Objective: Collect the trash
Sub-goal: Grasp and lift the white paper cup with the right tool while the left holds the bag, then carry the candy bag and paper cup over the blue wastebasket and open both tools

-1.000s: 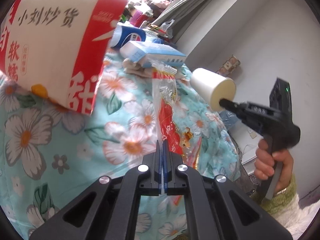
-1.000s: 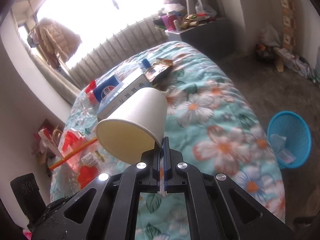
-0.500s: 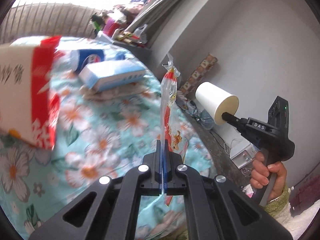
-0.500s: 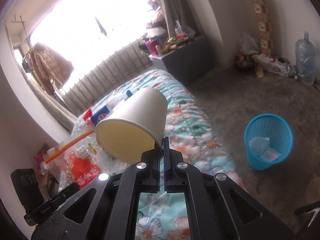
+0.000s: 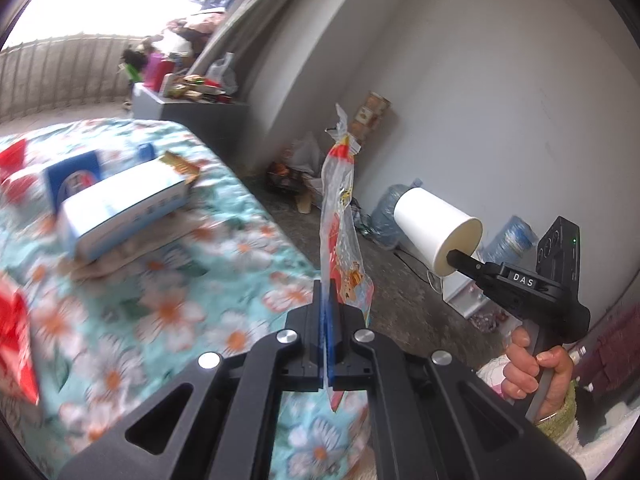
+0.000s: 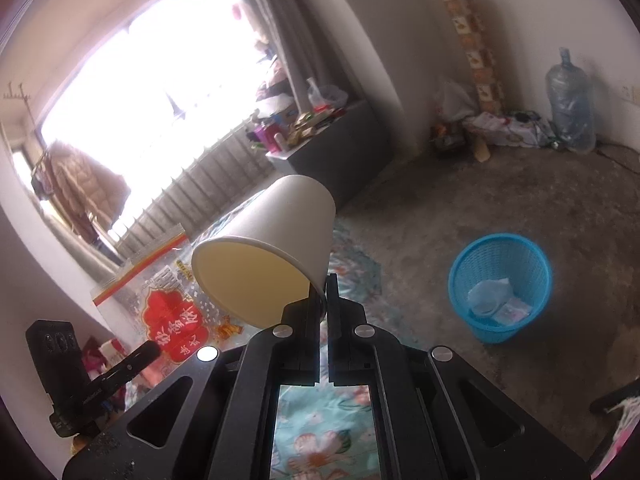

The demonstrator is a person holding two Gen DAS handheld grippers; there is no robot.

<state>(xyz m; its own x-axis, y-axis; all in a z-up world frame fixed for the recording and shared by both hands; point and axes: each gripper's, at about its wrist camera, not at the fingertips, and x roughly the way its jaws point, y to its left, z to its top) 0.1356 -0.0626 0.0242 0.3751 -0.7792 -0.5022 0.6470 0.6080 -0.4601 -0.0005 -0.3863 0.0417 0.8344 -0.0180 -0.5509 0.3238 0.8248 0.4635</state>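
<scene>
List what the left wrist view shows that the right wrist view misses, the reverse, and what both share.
Left only: the blue-and-white box on the bed, and the hand gripping the right tongs' handle.
Right only: the blue basket on the floor, with trash inside.
Both: the paper cup pinched by its rim in the right tongs, and the plastic bag clamped in the left tongs.

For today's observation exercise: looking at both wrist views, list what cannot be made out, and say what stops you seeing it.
- Boxes on the bed, left wrist view: print unreadable, motion blur.
- Red packet, left wrist view: cut off by the picture's left edge.
- Blue basket, right wrist view: its contents are too small to identify.
- Plastic bag, right wrist view: partly hidden behind the paper cup.
</scene>
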